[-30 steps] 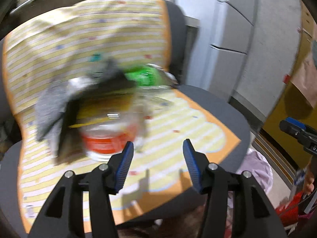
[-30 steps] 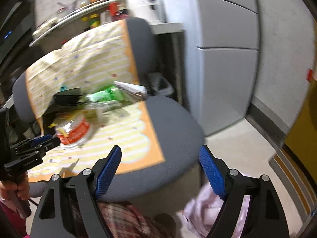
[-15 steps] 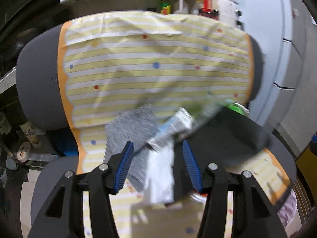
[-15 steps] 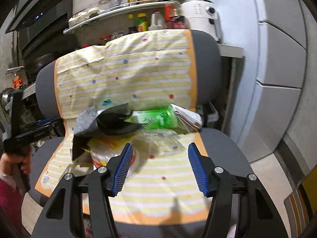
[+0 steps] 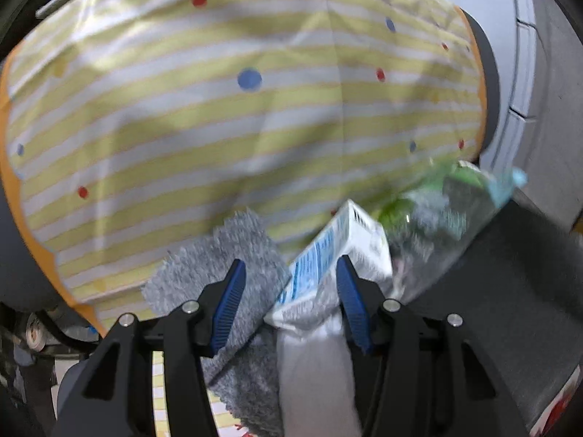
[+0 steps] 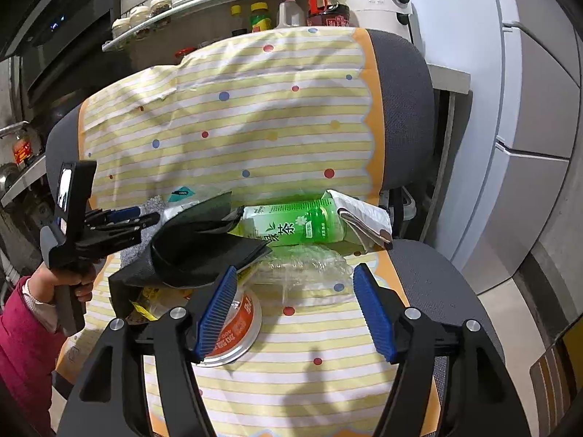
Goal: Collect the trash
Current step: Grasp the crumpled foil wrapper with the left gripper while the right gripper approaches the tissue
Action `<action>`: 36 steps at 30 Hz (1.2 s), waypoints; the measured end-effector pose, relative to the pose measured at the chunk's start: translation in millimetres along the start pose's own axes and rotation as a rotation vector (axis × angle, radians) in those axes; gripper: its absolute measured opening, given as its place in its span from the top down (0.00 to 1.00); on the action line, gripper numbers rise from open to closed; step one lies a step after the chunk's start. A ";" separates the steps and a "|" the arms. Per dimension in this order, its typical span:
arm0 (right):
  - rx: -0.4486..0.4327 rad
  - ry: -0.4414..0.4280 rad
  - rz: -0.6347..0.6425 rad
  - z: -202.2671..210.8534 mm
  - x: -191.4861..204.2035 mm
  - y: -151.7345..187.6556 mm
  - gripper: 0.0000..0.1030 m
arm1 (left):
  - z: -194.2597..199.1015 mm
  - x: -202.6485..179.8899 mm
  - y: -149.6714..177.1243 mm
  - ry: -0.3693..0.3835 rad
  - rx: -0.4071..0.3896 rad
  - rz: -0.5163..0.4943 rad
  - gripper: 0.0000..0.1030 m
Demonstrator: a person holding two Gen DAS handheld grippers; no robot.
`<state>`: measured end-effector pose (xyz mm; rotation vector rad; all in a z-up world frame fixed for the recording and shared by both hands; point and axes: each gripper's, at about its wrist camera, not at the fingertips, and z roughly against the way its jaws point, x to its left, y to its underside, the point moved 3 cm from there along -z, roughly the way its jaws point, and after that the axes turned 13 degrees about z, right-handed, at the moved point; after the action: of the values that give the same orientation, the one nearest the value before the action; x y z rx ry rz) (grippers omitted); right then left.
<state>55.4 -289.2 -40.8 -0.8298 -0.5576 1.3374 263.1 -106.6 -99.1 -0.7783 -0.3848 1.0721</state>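
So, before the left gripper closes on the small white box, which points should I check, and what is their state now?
1. Left gripper open: ok.
2. White box between the left fingers: cannot tell; it lies near the right finger, the view is blurred.
3. Grey cloth free of the grasp: not ok; it lies under the box and between the fingers.
4. Right gripper open and away from the left one: ok; it hovers over the crumpled clear plastic.
5. Green bottle resting steady on the chair: ok; it lies on its side against the backrest.
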 end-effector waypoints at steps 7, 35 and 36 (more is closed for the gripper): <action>0.016 -0.011 -0.021 -9.8 0.5 4.5 0.34 | -13.0 -6.8 24.7 0.059 0.071 -0.106 0.51; -0.043 -0.033 0.042 23.9 46.7 -14.2 0.27 | 114.4 10.6 -9.4 0.004 -0.173 0.190 0.85; -0.047 -0.040 0.049 25.1 52.4 -15.8 0.27 | 118.6 12.6 -3.4 -0.017 -0.180 0.190 0.85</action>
<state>54.8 -233.2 -18.6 -0.8614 -0.6055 1.3930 196.3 -51.5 -17.1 -0.9809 -0.4327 1.2341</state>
